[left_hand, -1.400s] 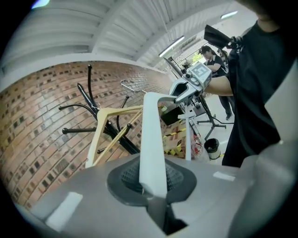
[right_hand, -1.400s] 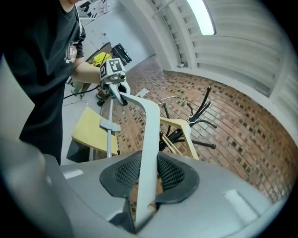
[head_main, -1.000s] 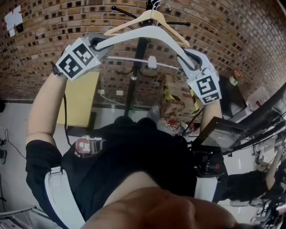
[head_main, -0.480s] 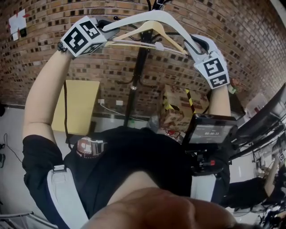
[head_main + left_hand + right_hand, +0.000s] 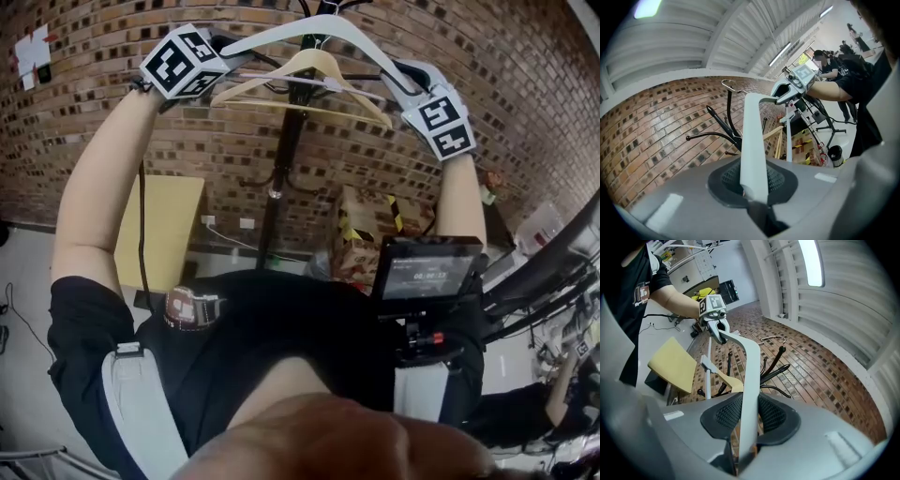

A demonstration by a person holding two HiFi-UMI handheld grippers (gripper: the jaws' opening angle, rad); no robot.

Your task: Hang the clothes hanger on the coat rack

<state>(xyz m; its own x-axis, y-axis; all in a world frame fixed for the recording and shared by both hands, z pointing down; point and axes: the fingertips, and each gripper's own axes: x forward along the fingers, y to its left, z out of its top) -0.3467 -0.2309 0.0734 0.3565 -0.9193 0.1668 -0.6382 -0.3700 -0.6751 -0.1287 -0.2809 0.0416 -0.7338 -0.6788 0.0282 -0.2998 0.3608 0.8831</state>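
**White hanger gripped at both ends, level with the top of the coat rack**

The white plastic clothes hanger (image 5: 281, 33) is held up in front of the red brick wall (image 5: 525, 75), one end in each gripper. The left gripper (image 5: 230, 49) is closed on the tip of one shoulder. In the left gripper view the jaws (image 5: 754, 187) are seen nearly together, and the white arm (image 5: 752, 140) is pinched between the dark ribbed pads (image 5: 726, 176) and runs straight out ahead of them. The right gripper (image 5: 398, 75) is clamped on the other shoulder. Its jaws (image 5: 747, 437) stand somewhat wider (a broader part of the arm lies between them), and both pads (image 5: 729, 416) are pressed against the white plastic (image 5: 750, 380).

Beyond the jaws of each gripper, the opposite gripper is seen at the far end of the hanger. The hanger's wire hook (image 5: 772, 338) is found ahead of the jaws and slightly above them. It lies close to the upper prongs of the black metal coat rack (image 5: 283, 155) but apart from them. A pale wooden hanger (image 5: 323, 64) is seen on the rack, just below the white one and between the two grippers. Lower down, past the person's arms, a flat yellow board (image 5: 169, 225) and a cardboard box with black-and-yellow tape (image 5: 366, 225) are visible.
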